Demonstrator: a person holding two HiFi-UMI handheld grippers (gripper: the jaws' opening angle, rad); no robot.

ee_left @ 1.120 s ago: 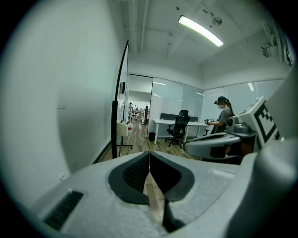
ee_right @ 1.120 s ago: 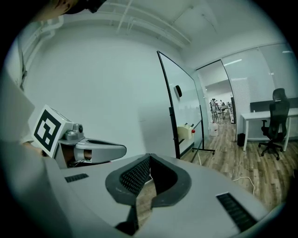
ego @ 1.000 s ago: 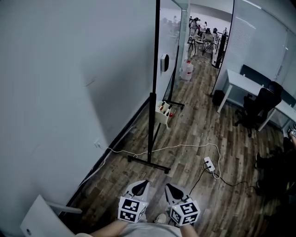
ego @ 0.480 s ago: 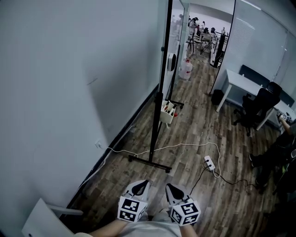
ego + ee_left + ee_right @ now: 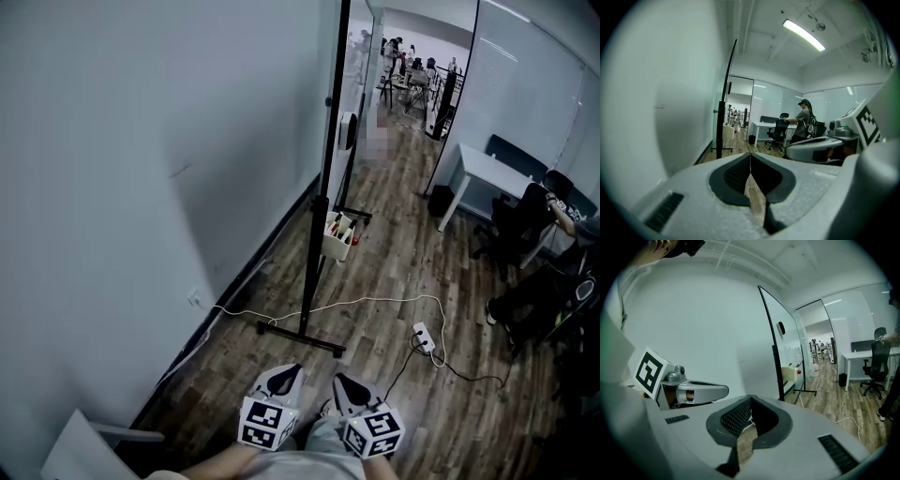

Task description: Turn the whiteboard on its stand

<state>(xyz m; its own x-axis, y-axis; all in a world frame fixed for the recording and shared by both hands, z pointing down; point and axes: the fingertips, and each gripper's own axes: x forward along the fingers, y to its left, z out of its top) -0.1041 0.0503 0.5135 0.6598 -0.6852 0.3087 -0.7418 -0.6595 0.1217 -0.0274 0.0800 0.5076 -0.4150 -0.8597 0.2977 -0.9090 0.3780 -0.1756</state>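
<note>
The whiteboard [image 5: 359, 103] stands edge-on on its black stand [image 5: 315, 234] beside the left wall. Its foot bar [image 5: 300, 338] rests on the wood floor a short way ahead of me. A pale tray with markers [image 5: 337, 238] hangs on the stand. My left gripper [image 5: 286, 375] and right gripper [image 5: 349, 382] are held side by side low and close to my body, both shut and empty, well short of the stand. In the left gripper view the stand's post [image 5: 722, 131] rises beyond the closed jaws. The right gripper view shows the board [image 5: 786, 345] to the right of centre.
A white cable [image 5: 375, 302] and a power strip [image 5: 425, 337] lie on the floor right of the stand. A white desk [image 5: 487, 169], a dark office chair [image 5: 516, 225] and a person [image 5: 567, 211] are at the right. The white wall [image 5: 141, 187] runs along the left.
The stand's post has shifted a little to the right in the head view. Both grippers stay shut, side by side. The person at the right has moved toward the chair.
</note>
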